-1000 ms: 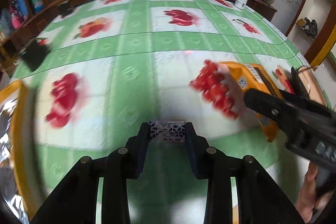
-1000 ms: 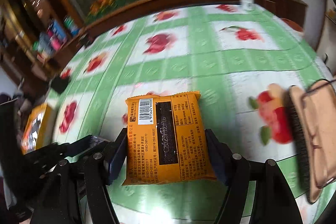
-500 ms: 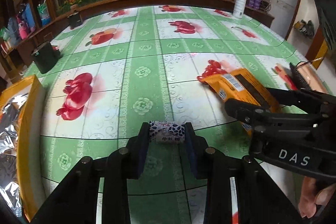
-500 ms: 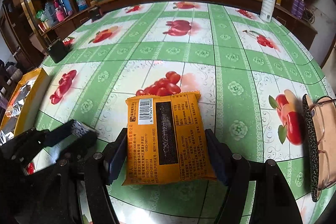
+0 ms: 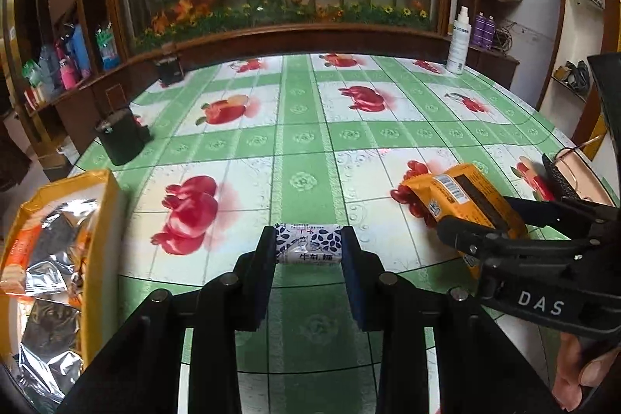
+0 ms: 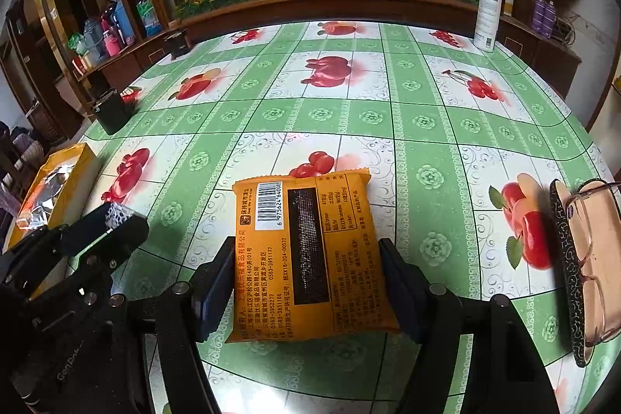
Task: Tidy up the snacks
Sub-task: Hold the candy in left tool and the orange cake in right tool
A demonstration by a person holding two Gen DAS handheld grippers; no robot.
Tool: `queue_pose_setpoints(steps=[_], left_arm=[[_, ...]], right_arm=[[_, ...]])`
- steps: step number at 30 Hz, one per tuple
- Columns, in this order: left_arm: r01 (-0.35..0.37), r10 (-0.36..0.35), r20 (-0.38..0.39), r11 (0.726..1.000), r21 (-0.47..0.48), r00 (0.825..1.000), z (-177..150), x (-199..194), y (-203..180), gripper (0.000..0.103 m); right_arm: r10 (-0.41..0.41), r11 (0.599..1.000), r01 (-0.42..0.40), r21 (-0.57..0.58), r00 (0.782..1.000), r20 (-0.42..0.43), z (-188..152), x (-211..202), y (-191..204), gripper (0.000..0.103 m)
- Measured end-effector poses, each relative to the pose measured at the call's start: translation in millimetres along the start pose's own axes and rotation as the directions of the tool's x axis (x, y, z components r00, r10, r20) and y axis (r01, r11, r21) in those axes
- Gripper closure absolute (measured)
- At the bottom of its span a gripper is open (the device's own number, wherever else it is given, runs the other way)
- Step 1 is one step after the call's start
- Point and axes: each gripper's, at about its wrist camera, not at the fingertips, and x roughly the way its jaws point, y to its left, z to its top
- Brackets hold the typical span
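Orange snack packet (image 6: 310, 255) shows barcode, clamped in right claw (image 6: 306, 282).

Counted, both wrist views:
- One small white candy in a blue leaf-print wrapper (image 5: 308, 244).
- One flat orange foil snack packet with a barcode (image 6: 306, 255).
- One yellow cardboard box of foil packets (image 5: 101, 258); packets inside not countable.
- One white spray bottle (image 6: 488, 16).
- Two purple bottles (image 6: 543, 16).
- Two black boxy containers (image 5: 120, 138) (image 5: 169, 68).
- One pair of clear-framed glasses (image 6: 594, 258).
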Motion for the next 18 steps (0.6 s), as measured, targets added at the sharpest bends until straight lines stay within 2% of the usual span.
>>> queue_pose_setpoints(steps=[18], left_arm=[[-0.049,0.048,0.050,0.999,0.017,0.998,0.4,-6.1,-1.6,0.072]], right_arm=[[0.010,1.000,-0.010,0.004,1.000,0.024,1.2,-8.3,1.6,0.028]])
